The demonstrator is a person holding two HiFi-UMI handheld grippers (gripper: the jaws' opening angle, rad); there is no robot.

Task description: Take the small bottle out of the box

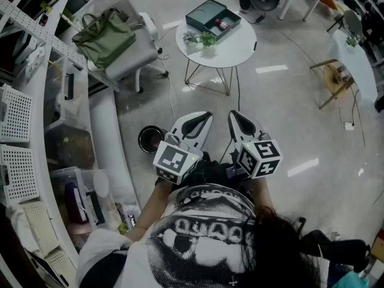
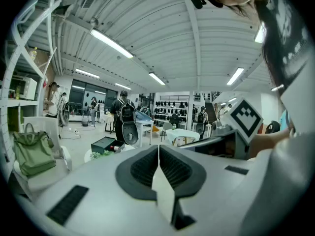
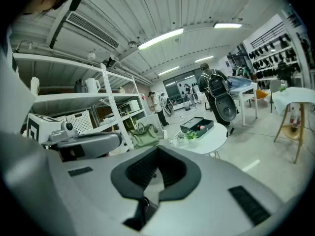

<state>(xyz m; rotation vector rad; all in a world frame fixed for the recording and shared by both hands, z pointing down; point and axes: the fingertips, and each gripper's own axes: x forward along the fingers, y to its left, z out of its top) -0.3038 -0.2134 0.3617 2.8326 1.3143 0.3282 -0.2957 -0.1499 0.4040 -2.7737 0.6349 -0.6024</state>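
Observation:
A dark green box lies open on a round white table some way ahead of me. Inside it lies the small bottle with a red cap. The box and the bottle show small and far off in the left gripper view. In the right gripper view the box and the bottle are also distant. My left gripper and right gripper are held side by side near my body, well short of the table. Both are shut with nothing between their jaws.
A small green plant sits on the table beside the box. A white chair carrying a green bag stands to the left. Shelving with baskets runs along the left. A black bin is on the floor; a wooden stool stands right.

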